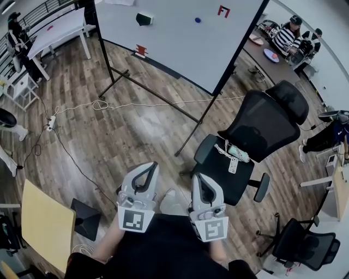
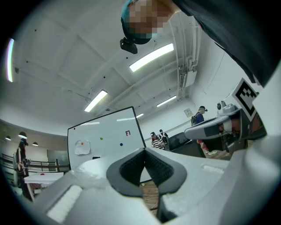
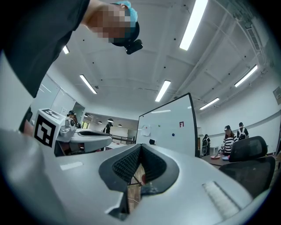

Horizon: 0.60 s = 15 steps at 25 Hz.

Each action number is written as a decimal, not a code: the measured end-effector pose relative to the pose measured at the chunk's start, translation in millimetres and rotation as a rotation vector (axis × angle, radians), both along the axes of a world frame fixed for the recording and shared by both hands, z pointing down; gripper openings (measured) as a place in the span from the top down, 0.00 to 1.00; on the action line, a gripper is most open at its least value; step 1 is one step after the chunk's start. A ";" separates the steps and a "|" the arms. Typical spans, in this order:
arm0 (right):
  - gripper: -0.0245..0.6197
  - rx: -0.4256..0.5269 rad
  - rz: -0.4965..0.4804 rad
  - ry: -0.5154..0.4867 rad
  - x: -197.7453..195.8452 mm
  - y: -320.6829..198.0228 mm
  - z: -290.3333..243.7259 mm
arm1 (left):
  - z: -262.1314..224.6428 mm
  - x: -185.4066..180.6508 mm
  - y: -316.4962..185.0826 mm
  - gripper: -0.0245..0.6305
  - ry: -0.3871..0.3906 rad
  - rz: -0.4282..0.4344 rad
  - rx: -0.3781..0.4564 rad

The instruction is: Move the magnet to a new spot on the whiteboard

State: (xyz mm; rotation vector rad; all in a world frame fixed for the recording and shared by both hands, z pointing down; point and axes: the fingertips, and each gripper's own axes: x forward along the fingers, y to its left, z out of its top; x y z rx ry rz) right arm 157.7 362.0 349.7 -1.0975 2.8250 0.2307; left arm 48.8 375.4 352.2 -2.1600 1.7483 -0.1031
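The left gripper (image 1: pixel 148 171) and the right gripper (image 1: pixel 200 182) sit side by side at the bottom centre of the head view, both pointing up-frame toward the whiteboard (image 1: pixel 174 38), which stands on its frame at the top centre, well apart from both. In the left gripper view the fingers (image 2: pixel 131 167) are clenched, with the ribbed pads meeting at the tip and nothing between them. In the right gripper view the fingers (image 3: pixel 125 165) are likewise clenched on nothing. The blue magnet (image 1: pixel 197 20) sits on the whiteboard surface in the upper right part of the board, just to the left of a red mark (image 1: pixel 223 11). A dark eraser (image 1: pixel 144 19) sticks to the board further left. The left gripper view also shows a green magnet (image 2: pixel 101 138) to the upper left of the blue one. A black office chair (image 1: pixel 262 128) stands right of centre on the wooden floor (image 1: pixel 125 125), between the right gripper and the lower right corner of the board, with a white cable lying on its seat. A power strip (image 1: pixel 51 123) and its cables lie on the floor at the left edge. Seated people (image 1: pixel 284 36) occupy a bench (image 1: pixel 260 50) in the upper right corner.
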 end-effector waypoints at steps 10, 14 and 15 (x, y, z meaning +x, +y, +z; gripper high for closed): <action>0.96 0.012 -0.063 0.022 22.6 -89.4 -0.4 | -10.4 22.4 -83.9 0.96 0.007 -0.054 0.013; 0.96 0.009 -0.083 0.011 25.9 -114.3 -2.7 | -11.1 26.7 -102.8 0.96 -0.002 -0.081 0.005; 0.96 0.010 -0.090 0.008 25.4 -117.7 -4.1 | -11.9 26.5 -106.0 0.96 -0.003 -0.088 0.005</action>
